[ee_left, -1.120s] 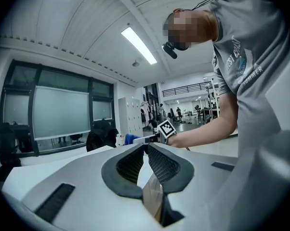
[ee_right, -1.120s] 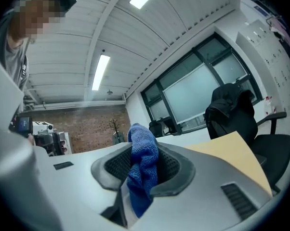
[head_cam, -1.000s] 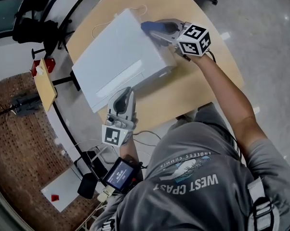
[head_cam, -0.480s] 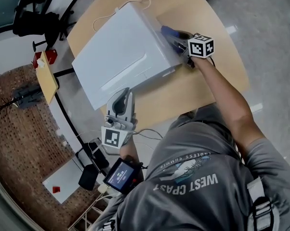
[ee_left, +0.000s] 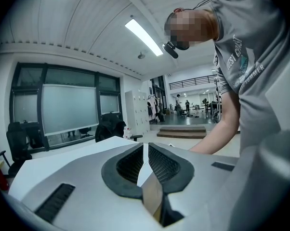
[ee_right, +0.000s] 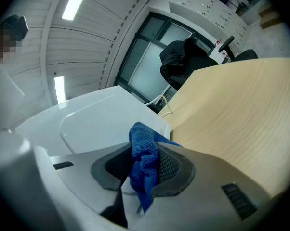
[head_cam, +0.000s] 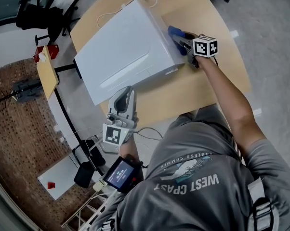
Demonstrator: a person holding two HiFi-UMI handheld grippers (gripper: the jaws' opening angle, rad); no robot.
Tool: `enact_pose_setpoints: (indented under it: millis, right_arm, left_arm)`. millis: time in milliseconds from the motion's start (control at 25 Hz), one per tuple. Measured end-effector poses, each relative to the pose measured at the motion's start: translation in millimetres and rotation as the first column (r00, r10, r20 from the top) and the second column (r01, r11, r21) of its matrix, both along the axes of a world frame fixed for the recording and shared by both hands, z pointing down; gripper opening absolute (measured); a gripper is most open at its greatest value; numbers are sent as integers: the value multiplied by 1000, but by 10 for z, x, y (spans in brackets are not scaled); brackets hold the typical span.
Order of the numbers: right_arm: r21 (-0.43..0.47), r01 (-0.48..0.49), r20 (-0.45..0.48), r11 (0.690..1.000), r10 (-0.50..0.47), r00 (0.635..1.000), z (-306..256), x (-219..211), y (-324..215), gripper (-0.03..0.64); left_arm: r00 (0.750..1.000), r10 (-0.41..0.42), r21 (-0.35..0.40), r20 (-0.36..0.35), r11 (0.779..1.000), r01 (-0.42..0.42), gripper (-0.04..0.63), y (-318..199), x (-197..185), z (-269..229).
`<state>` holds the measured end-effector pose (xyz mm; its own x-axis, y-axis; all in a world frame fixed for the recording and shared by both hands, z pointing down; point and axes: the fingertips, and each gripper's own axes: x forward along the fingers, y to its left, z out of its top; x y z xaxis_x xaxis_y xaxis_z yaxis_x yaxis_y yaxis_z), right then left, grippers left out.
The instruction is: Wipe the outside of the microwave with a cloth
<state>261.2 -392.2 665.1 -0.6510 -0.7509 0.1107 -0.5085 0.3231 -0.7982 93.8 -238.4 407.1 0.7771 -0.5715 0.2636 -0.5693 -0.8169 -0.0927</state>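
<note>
A white microwave (head_cam: 125, 52) stands on the round wooden table (head_cam: 203, 88). My right gripper (head_cam: 182, 41) is low at the microwave's right side, shut on a blue cloth (head_cam: 174, 32) that lies against that side wall. The right gripper view shows the cloth (ee_right: 144, 159) bunched between the pads, with the white side wall (ee_right: 87, 124) just beyond. My left gripper (head_cam: 128, 92) sits at the microwave's near edge, shut with nothing in it. In the left gripper view its jaws (ee_left: 144, 160) meet over the microwave's white surface (ee_left: 63, 165).
A white power cord (head_cam: 111, 12) loops behind the microwave. Off the table's left edge are a yellow board with a red item (head_cam: 45, 66) and dark chairs (head_cam: 32, 18). A small screen (head_cam: 118, 173) hangs at the person's waist. Bare table (ee_right: 241, 109) stretches right of the microwave.
My right gripper has come down from the microwave's top right edge along its right side, rolling as it went, cloth still in it. The left gripper has stayed put.
</note>
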Motion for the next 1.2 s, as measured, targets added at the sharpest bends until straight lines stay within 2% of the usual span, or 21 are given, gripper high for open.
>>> enact_pose_setpoints:
  millis: [120,240,320,440,560,680,920,1080,1200]
  right_arm:
    - [44,-14,-33,999,16,999,-286,133,-42,112]
    - [150,-17,-135,989,38,990,-792,318,-133,112]
    - [233,1,-235,973,55,970,-1213,414,-186,112]
    - [343,49,-375,938,89,923,-1847,445,-236,112]
    - [417,132,-530,899,122,839,-2302,303,-303,114]
    - [416,224,-657,881,121,744,-2523,-26,-312,114]
    - [315,342,-808,885,61,585,-2361,-572,-347,114]
    - [256,380,-878,889,50,475,-2224,-748,-344,114]
    - [209,407,-913,889,28,407,-2152,-863,-312,114]
  left_arm:
    - [1000,-10,12,-2,1000,10,49,25,-26,-57]
    - [1000,-30,35,-9,999,30,49,31,-104,-116]
    - [999,-45,51,-20,998,46,49,27,-180,-163]
    - [997,-62,89,-49,994,66,49,-18,-335,-249]
    - [994,-70,127,-89,989,81,48,-116,-468,-363]
    - [992,-85,144,-97,985,99,49,-178,-694,-503]
    - [989,-100,180,-106,976,118,49,-274,-1153,-685]
    - [990,-99,197,-96,974,116,49,-314,-1381,-688]
    - [990,-103,196,-95,973,120,49,-336,-1535,-633]
